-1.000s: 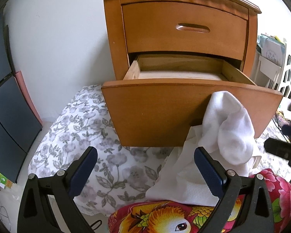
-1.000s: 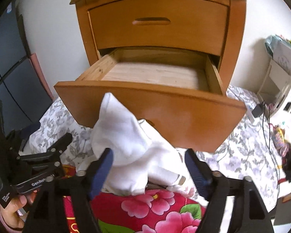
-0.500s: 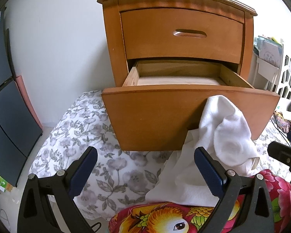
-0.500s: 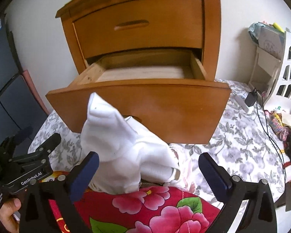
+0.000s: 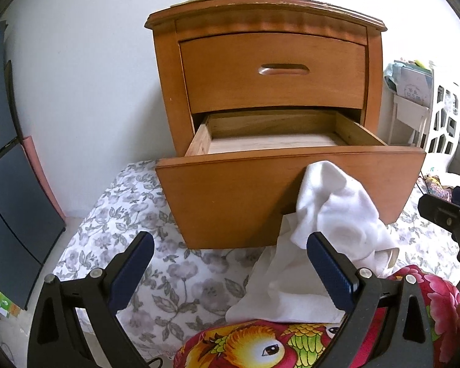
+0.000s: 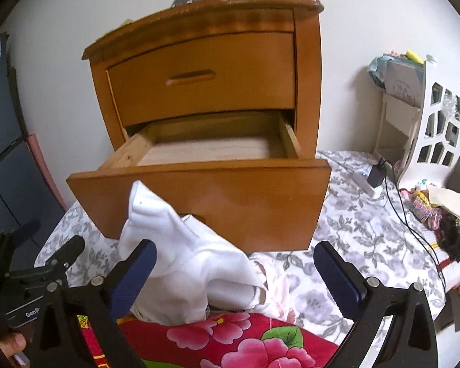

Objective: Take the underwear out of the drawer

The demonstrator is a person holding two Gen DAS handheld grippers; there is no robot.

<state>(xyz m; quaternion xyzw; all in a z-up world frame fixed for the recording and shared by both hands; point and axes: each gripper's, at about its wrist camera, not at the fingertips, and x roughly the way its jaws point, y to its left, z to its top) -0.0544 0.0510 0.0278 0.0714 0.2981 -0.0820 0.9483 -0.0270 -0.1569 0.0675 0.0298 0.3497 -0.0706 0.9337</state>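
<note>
Both your left gripper point(image 5: 230, 271) and right gripper point(image 6: 234, 276) have jaws wide apart, holding nothing, and the soft white cotton underwear point(image 6: 184, 263) lies on the bed below the open wooden drawer point(image 6: 199, 196), so back away gently.

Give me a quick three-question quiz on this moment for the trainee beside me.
1. True or false: the lower drawer stands pulled out.
2. Where does the white underwear lie: A) inside the drawer, B) in front of the drawer, on the red floral fabric, C) on top of the nightstand?
3. Is the right gripper clamped on anything?

Key: 1. True. 2. B. 3. No; its jaws stand wide open, having just been opening, and the underwear lies loose by the left finger.
</note>
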